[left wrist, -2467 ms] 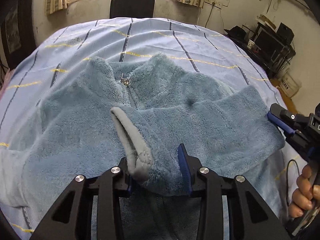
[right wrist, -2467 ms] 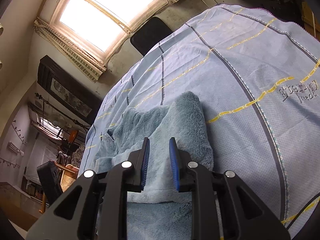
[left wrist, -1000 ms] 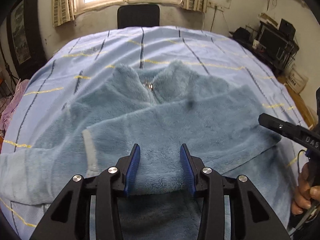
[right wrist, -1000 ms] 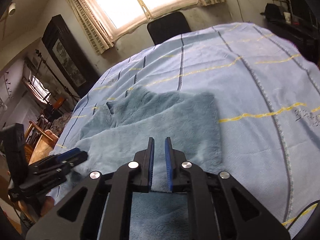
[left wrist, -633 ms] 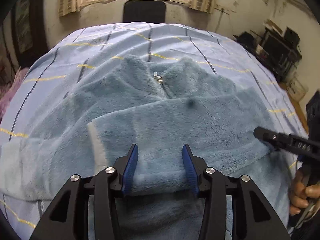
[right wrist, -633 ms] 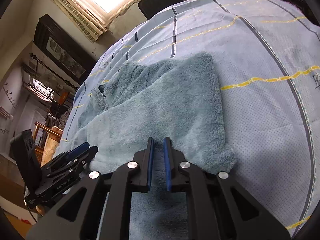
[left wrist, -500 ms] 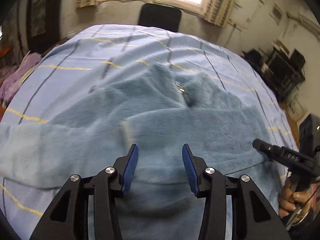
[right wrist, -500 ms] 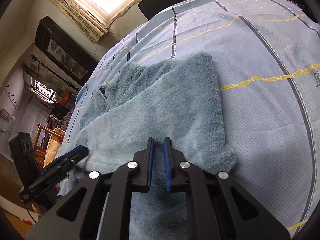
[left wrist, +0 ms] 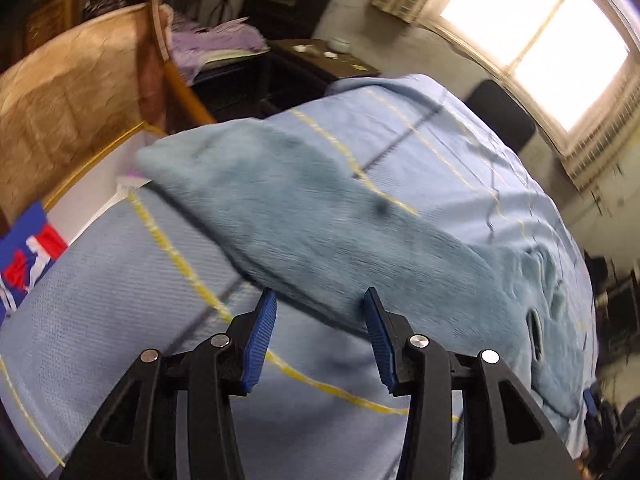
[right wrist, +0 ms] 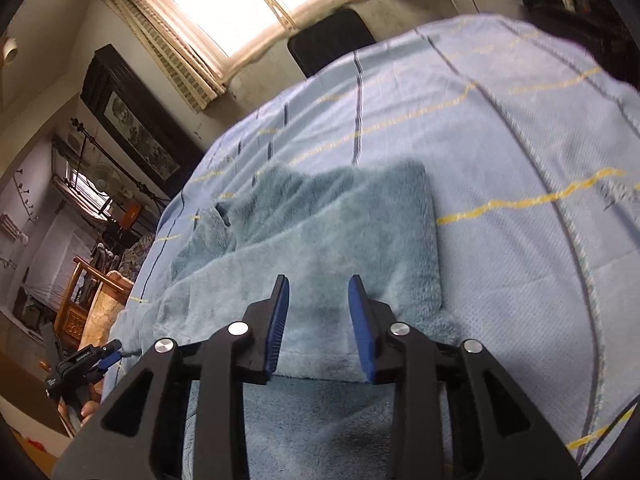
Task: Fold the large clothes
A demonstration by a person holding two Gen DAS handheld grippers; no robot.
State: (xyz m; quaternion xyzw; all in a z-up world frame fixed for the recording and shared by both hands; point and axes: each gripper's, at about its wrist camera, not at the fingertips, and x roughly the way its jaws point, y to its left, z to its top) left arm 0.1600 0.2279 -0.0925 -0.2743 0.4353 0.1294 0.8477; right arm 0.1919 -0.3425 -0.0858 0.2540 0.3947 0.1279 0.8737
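A large light-blue fleece jacket lies on the bed, its right sleeve folded across the chest. In the left wrist view its other sleeve stretches out flat toward the bed's left edge. My left gripper is open and empty, just short of that sleeve's near edge. My right gripper is open and empty, low over the folded sleeve's lower edge. The left gripper also shows small at the far left of the right wrist view.
The bed has a pale blue sheet with yellow and dark stripes. A wooden chair stands beside the bed's left edge. A black chair stands at the bed's far end under the window. Dark furniture stands at the right.
My left gripper swung left, away from the folded sleeve to the outstretched left sleeve. My right gripper opened from shut and stays over the folded sleeve.
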